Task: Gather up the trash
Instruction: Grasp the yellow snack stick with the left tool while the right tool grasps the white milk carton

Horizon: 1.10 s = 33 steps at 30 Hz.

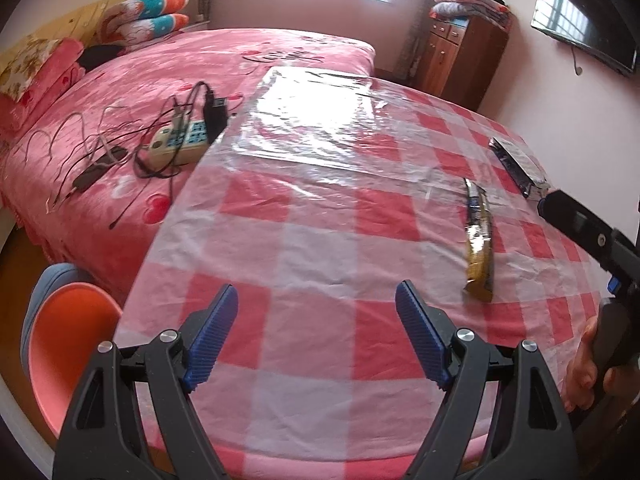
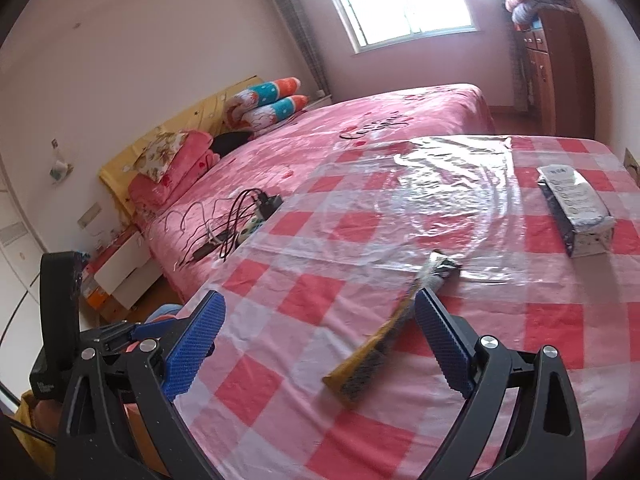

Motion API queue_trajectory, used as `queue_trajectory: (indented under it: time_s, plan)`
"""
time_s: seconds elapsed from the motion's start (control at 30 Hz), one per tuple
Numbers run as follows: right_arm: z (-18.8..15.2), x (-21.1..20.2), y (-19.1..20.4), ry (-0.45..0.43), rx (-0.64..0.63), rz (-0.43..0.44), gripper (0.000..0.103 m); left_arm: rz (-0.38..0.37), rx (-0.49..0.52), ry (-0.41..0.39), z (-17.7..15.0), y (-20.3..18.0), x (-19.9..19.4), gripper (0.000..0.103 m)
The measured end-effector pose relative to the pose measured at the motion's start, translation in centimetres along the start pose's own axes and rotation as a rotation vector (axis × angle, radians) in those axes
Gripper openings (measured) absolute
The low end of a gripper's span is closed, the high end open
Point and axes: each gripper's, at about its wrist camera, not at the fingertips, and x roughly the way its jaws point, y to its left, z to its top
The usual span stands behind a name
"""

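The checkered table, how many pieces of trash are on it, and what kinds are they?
Long yellow-and-black snack wrapper: 1
Dark blue-and-white packet: 1
Total: 2 pieces on the pink checkered tablecloth.
Both grippers, the left gripper and the right gripper, stand open and hold nothing.

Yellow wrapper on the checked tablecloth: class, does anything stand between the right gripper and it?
Nothing visible does. The yellow wrapper lies flat on the checked tablecloth, just ahead of the open right gripper, with only bare cloth between them. The small box sits farther back and to the side, clear of that path.
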Motion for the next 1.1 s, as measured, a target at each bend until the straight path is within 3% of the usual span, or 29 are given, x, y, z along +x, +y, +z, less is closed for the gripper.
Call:
queue_trajectory:
  time_s: [0.3,0.63,0.93,1.1]
  plan:
    - [1.0,-1.7,-4.3,-0.051,0.08,-0.052,0.094,-0.041,0.065,0.011,0.9,-3.5,1.3,0.082]
    - [2.1,-3.9,-11.4,-0.087,0.215,-0.173,0.094,-0.122,0.175,0.032,2.4,-8.6,3.6,0.082]
    - [4.1,-3.1,-15.6,-0.042,0.203,-0.29,0.094,-0.195,0.248,0.079,3.3,-11.9,6.6,0.082]
    - [5.2,-1.0,-17.0,0.002,0.169,-0.349,0.094,-0.192,0.257,0.076,3.6,-12.6,7.8,0.082]
